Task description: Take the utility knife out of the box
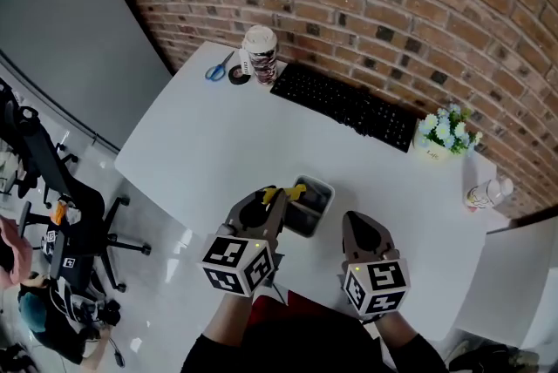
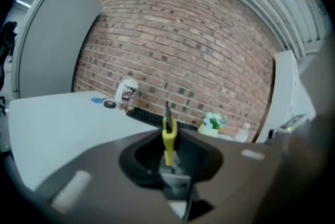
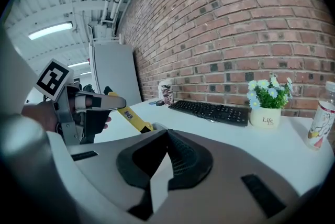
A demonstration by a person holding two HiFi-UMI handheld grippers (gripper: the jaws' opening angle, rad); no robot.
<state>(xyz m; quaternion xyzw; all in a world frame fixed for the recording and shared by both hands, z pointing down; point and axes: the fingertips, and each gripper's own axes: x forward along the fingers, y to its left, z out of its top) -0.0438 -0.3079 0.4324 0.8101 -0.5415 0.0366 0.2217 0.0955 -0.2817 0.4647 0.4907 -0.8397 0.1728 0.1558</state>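
Observation:
My left gripper (image 1: 277, 199) is shut on a yellow utility knife (image 1: 292, 191) and holds it just above the left end of a small grey box (image 1: 317, 186) near the table's front edge. In the left gripper view the knife (image 2: 168, 134) stands edge-on between the jaws, pointing away. The right gripper view shows the knife (image 3: 131, 119) slanting down from the left gripper (image 3: 112, 104) toward the box rim. My right gripper (image 1: 356, 223) hovers to the right of the box, its jaws (image 3: 167, 134) together with nothing in them.
A black keyboard (image 1: 344, 105), a paper cup (image 1: 260, 53), blue scissors (image 1: 216, 71) and a tape roll (image 1: 238, 75) lie at the table's back by the brick wall. A flower pot (image 1: 446, 136) and a bottle (image 1: 484, 193) stand at the right. Office chairs (image 1: 78, 219) stand left of the table.

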